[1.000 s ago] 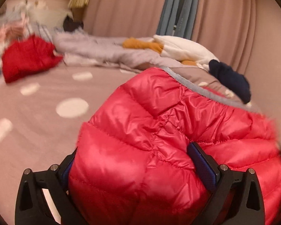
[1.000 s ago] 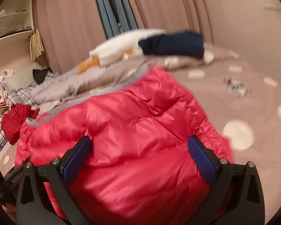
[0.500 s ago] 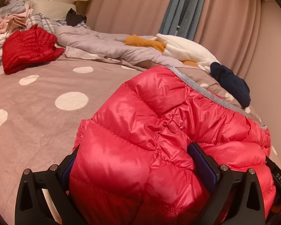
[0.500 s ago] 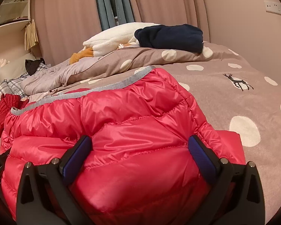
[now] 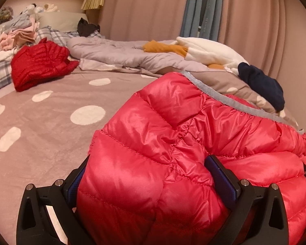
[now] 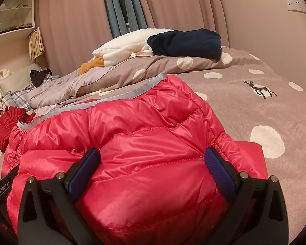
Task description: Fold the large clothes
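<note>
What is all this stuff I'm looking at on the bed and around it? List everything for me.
Puffer jacket: one, bright pinkish-red with grey trim, nearest, bunched between both tools.
Second quilted jacket: one, darker red, crumpled far left on the bed.
Bedspread: one, taupe with white dots and a deer print.
Grey quilt: one, rumpled along the far side.
White fleece: one, with mustard-orange parts, on the quilt.
Navy garment: one, folded, beside the fleece.
Black garment: one, by the pillow.
Clothes pile: pink and grey, far left.
Curtains: pink, with a blue-grey strip.
Wall socket: white, upper right.
Left gripper: black, blue pads, jaws around the jacket.
Right gripper: same, likewise.
</note>
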